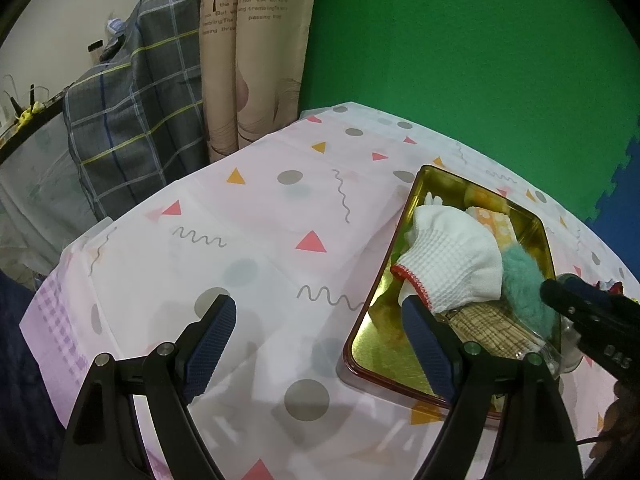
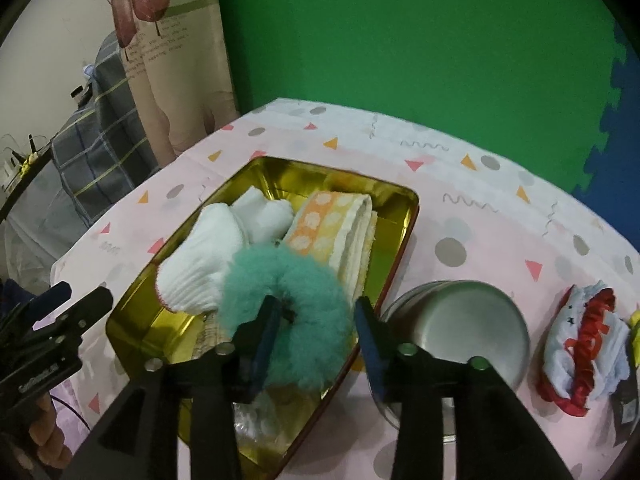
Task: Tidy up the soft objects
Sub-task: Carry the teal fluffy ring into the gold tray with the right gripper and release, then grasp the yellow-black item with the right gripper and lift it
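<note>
Over the gold tin (image 2: 400,216) on the table (image 2: 480,216), I am holding my right claw (image 2: 316,316) open astride the teal fluffy scrunchie (image 2: 288,296), judging it light, compressible, best pinched across its ring, my left claw (image 1: 320,320) also gaping.

beige woven item (image 1: 486,330) mostly under glove (image 1: 452,264), yellow object (image 2: 635,320) cut off

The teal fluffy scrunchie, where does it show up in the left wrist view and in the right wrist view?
Left wrist view: the teal fluffy scrunchie sits at the right, in the gold tin, right of the white glove.
Right wrist view: lower centre, between the right gripper jaws, which stand open around it.
Shared landmark: the white glove, touching the scrunchie in both.
</note>
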The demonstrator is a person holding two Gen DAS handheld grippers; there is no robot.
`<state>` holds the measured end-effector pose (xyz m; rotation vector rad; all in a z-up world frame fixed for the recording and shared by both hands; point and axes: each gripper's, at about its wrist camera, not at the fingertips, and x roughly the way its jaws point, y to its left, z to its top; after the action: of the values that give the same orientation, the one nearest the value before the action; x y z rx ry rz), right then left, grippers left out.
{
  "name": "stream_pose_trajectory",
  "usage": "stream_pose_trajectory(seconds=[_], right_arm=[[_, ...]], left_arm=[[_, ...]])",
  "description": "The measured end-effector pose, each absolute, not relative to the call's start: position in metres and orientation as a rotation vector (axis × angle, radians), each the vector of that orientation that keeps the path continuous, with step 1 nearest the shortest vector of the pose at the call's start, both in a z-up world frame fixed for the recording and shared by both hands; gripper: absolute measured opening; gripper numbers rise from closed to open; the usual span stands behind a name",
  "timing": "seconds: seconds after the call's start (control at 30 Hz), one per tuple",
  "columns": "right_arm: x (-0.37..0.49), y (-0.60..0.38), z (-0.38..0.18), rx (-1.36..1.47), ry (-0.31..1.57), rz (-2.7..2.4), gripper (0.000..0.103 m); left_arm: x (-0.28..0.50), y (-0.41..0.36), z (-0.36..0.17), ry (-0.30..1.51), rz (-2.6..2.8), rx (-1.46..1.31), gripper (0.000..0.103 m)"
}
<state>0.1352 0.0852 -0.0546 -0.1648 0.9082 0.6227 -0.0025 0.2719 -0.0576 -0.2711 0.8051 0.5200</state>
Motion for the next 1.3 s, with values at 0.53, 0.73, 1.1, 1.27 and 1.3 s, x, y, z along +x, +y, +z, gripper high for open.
stream_pose_trajectory(seconds=[0.53, 0.73, 1.1, 1.27, 1.3], right_arm=[[0.129, -0.07, -0.023, -0.058, 0.847, 0.407, 0.048], [0.152, -0.154, -0.024, -0.033, 0.843, 0.235, 0.048], [0.217, -0.229, -0.063, 0.008, 0.932, 0.139, 0.048], [0.245, -0.233, -0.087, -0.016, 0.971, 0.136, 0.048], [0.248, -0.235, -0.09, -0.01, 0.968, 0.135, 0.048]], left_arm=[[0.0, 0.261, -0.056, 0.798, 0.513, -0.188, 0.082], [0.001, 0.249, -0.054, 0.796, 0.484, -0.15, 0.082], [0.013, 0.199, -0.04, 0.788, 0.372, -0.022, 0.082], [0.03, 0.163, -0.03, 0.794, 0.248, -0.006, 0.084], [0.037, 0.15, -0.028, 0.795, 0.207, 0.003, 0.085]])
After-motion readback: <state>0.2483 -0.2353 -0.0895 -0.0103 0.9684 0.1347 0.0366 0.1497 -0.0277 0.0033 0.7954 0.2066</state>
